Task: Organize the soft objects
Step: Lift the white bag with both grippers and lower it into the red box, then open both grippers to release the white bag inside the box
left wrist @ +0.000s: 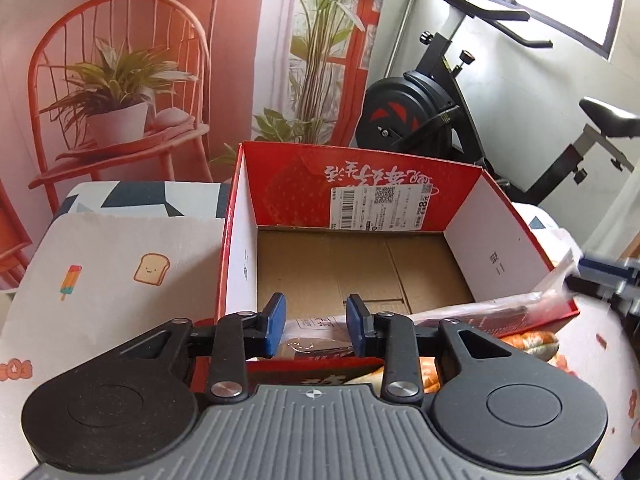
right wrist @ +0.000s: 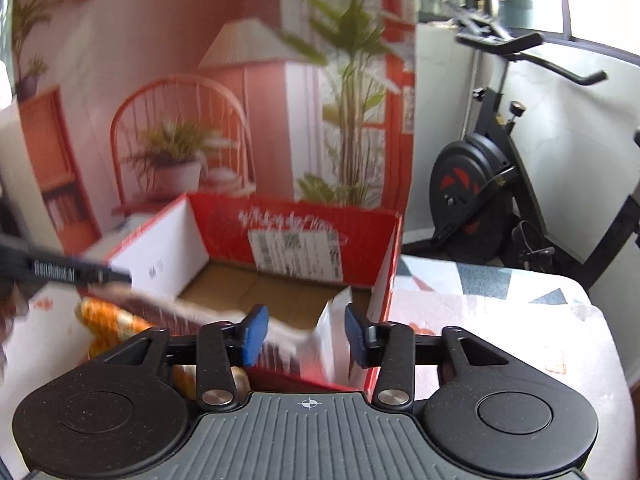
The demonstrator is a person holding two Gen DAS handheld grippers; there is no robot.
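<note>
Left wrist view: my left gripper [left wrist: 316, 326] gapes above a plastic-wrapped packet [left wrist: 472, 314] lying over the red box [left wrist: 400, 184] rim.

Right wrist view: my right gripper [right wrist: 306, 334] gapes around the packet's end, box beyond, exercise bike [right wrist: 480, 184] right of it.

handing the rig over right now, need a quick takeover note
Left gripper: open, hovering over the near end of the clear plastic packet, not clamped.
Right gripper: open, the packet's other end between its fingers.
The packet rests across the near rim of the red cardboard box.
An orange-and-white knitted soft item lies outside the box.
Done: nothing fully in.
Left: packet and knitted item in.
</note>
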